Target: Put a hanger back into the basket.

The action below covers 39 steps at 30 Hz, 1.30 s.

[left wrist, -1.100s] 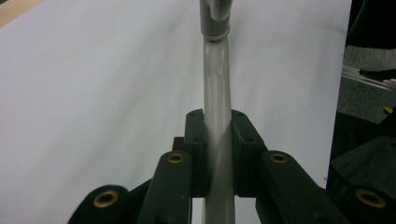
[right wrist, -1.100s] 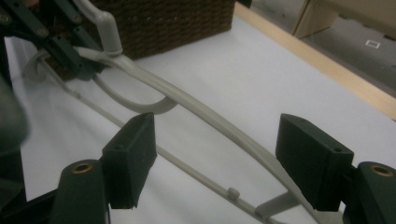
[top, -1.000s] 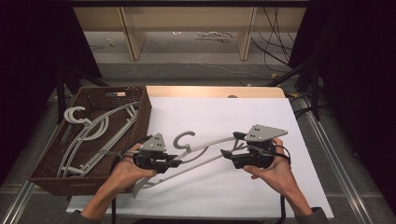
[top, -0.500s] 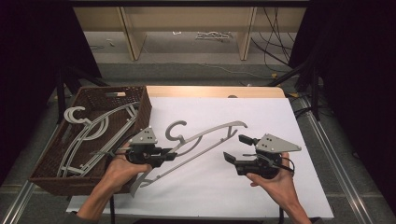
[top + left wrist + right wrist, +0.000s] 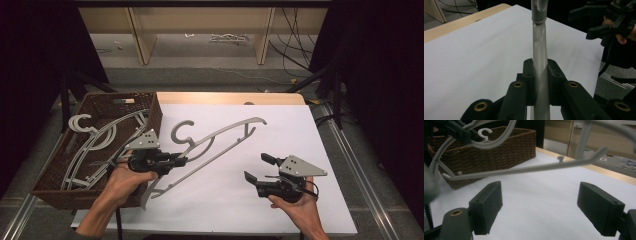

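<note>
White sheeting covers the table (image 5: 300,145), with a wooden edge strip at its far side. On it, the left gripper (image 5: 181,161) is clamped on the grey plastic clothes hanger (image 5: 220,137), its jaws pressed against both sides of the hanger's bar in the left gripper view (image 5: 540,62), and the hanger is held above the sheet just beside the brown woven wicker basket (image 5: 150,107), which contains more grey hangers (image 5: 95,142). The right gripper (image 5: 258,169) has just been opening; its jaws stand wide apart with nothing between them, well clear of the hanger's bar (image 5: 524,170).

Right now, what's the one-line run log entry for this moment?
left claw: shut on grey hanger | right claw: open, jaws just opening, nothing between | wicker basket: holds more hangers
</note>
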Each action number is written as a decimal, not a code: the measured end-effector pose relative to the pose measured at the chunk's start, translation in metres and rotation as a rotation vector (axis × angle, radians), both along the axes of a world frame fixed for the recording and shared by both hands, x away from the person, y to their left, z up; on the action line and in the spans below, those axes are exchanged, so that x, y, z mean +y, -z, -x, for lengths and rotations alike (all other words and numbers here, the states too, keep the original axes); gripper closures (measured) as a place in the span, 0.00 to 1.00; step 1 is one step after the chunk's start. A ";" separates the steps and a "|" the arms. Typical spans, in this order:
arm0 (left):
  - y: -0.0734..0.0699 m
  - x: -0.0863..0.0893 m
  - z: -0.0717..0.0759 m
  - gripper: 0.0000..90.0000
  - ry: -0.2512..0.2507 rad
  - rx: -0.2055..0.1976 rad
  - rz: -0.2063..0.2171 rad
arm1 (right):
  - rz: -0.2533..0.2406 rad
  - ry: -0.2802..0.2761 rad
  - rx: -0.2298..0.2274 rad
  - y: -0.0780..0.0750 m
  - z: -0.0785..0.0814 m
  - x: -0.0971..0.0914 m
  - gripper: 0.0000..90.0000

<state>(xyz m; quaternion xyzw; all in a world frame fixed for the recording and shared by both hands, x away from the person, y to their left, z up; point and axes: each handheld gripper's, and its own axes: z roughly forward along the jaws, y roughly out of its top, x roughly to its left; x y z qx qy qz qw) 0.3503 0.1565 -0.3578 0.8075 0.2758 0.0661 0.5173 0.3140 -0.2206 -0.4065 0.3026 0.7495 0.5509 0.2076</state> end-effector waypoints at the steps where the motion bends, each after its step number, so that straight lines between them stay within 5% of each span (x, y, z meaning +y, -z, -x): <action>1: -0.002 0.000 0.000 0.88 -0.003 0.005 0.005 | -0.004 0.001 0.017 0.001 0.001 0.001 0.22; 7: -0.020 -0.001 -0.003 0.88 -0.008 0.003 0.020 | -0.003 0.004 0.013 0.007 0.005 -0.003 0.22; 15: -0.045 0.003 -0.012 0.88 -0.034 -0.014 0.032 | 0.064 0.024 -0.001 0.015 0.009 -0.003 0.19; 24: -0.067 0.010 -0.021 0.88 -0.053 -0.022 0.035 | 0.056 0.023 -0.005 0.018 0.009 -0.002 0.19; 30: -0.082 0.040 -0.026 0.88 -0.121 -0.068 0.041 | 0.062 0.025 0.022 0.019 0.011 -0.004 0.19; 39: -0.077 0.090 -0.036 0.88 -0.243 -0.072 0.031 | 0.073 0.020 0.029 0.020 0.012 -0.004 0.19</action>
